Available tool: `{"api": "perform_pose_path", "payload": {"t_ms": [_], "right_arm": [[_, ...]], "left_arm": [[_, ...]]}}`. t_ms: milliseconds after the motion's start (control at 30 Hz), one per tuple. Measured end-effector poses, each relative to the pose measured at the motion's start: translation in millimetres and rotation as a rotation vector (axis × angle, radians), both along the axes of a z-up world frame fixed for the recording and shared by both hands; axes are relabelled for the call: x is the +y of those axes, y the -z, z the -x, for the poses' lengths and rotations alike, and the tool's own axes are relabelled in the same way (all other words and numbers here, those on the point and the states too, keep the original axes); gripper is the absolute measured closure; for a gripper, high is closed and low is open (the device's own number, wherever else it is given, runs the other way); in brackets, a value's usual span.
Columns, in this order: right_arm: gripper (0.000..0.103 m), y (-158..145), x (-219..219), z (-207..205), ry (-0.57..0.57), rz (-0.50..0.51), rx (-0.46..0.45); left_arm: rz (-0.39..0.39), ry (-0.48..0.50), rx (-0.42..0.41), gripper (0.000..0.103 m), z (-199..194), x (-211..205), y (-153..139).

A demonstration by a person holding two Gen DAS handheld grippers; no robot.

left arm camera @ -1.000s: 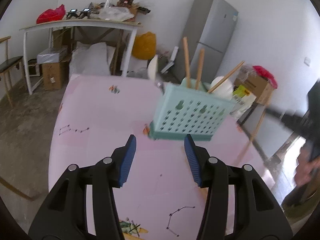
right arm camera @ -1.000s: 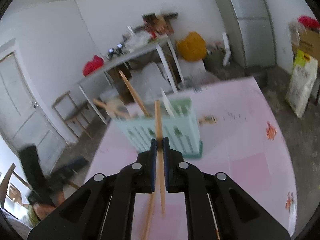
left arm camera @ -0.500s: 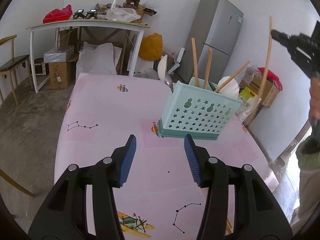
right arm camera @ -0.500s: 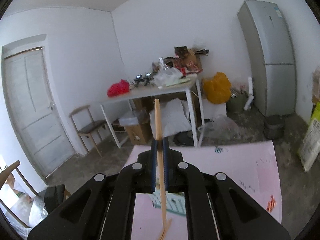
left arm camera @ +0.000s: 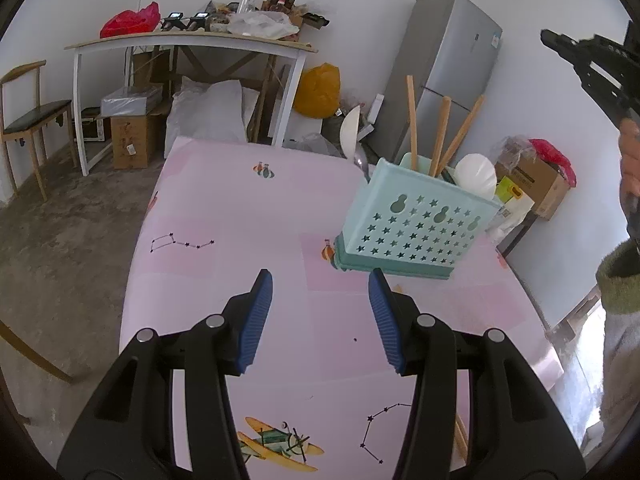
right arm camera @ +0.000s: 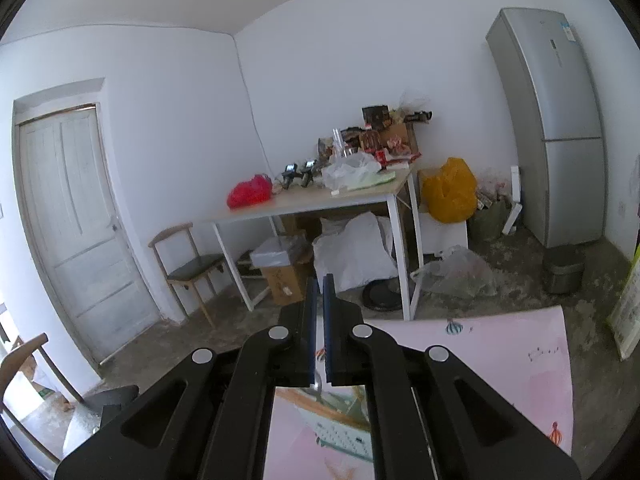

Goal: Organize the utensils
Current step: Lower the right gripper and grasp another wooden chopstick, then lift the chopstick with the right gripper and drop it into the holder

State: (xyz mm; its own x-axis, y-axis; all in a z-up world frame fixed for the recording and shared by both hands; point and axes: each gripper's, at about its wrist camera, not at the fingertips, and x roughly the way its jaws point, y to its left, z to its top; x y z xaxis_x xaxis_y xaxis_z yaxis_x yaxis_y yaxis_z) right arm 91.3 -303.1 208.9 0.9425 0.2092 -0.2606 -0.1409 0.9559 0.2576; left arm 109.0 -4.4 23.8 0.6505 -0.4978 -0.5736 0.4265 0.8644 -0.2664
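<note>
Nearest in the left wrist view: left gripper, blue pads spread apart with only bare pink tablecloth between them, nothing held. Just past the right pad, slightly right of the gap and apart from both pads: teal basket with star-shaped holes, standing upright on the tablecloth. Inside the basket: three wooden sticks poking up and leaning, a white ladle at the right end, a metal spoon at the far left corner. At the near right table edge, partly hidden behind the left gripper's arm: tips of more wooden sticks lying flat. Higher on the far right, well above the basket: right gripper held in a hand with a green-cuffed sleeve.

In the right wrist view: right gripper with pads clenched almost together, only a thin slit left, nothing pinched there. Directly below those pads, partly hidden by the gripper body: basket rim and a spoon handle.

Farther off: white table piled with clutter, red bag, wooden chair, yellow bag, silver fridge, white door.
</note>
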Motion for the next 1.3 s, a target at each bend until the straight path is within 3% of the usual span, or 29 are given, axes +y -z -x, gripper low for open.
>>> {"api": "perform_pose_path", "payload": {"t_ms": [100, 200, 367, 500, 633, 833, 967, 1100, 1167, 1300], "right_arm": [[0.099, 24.4, 2.4, 1.9, -0.008, 0.007, 0.085], [0.097, 64.2, 4.3, 1.4, -0.036, 0.008, 0.226], [0.074, 155.3, 19.2, 15.8, -0.155, 0.018, 0.508], [0.073, 225.9, 51.9, 41.4, -0.295, 0.056, 0.712], [0.073, 255.0, 80.3, 53.0, -0.341, 0.128, 0.75], [0.074, 263.1, 116.9, 43.7, -0.38, 0.25, 0.705], [0.081, 270.0, 129.2, 33.9, -0.374, 0.35, 0.706], [0.087, 274.3, 127.7, 28.7, -0.359, 0.348, 0.717], [0.095, 274.5, 126.4, 26.1, -0.343, 0.335, 0.721], [0.097, 268.2, 113.8, 24.8, -0.312, 0.268, 0.72]], "left_arm": [[-0.034, -0.012, 0.031, 0.056, -3.8, -1.9, 8.1], [-0.063, -0.02, 0.066, 0.056, -7.3, -1.5, 18.3], [-0.083, -0.032, 0.114, 0.056, -10.7, -0.3, 32.3], [-0.094, -0.026, 0.116, 0.056, -11.3, -1.5, 34.6], [-0.093, -0.028, 0.117, 0.056, -10.9, -1.9, 34.8], [-0.107, -0.04, 0.128, 0.056, -11.8, -1.7, 37.3], [-0.108, -0.052, 0.131, 0.056, -12.9, 0.8, 38.8], [-0.118, -0.057, 0.143, 0.056, -13.7, 0.8, 44.1], [-0.117, -0.059, 0.15, 0.056, -14.0, 0.8, 46.5], [-0.116, -0.056, 0.156, 0.056, -14.7, -0.1, 48.7]]}}
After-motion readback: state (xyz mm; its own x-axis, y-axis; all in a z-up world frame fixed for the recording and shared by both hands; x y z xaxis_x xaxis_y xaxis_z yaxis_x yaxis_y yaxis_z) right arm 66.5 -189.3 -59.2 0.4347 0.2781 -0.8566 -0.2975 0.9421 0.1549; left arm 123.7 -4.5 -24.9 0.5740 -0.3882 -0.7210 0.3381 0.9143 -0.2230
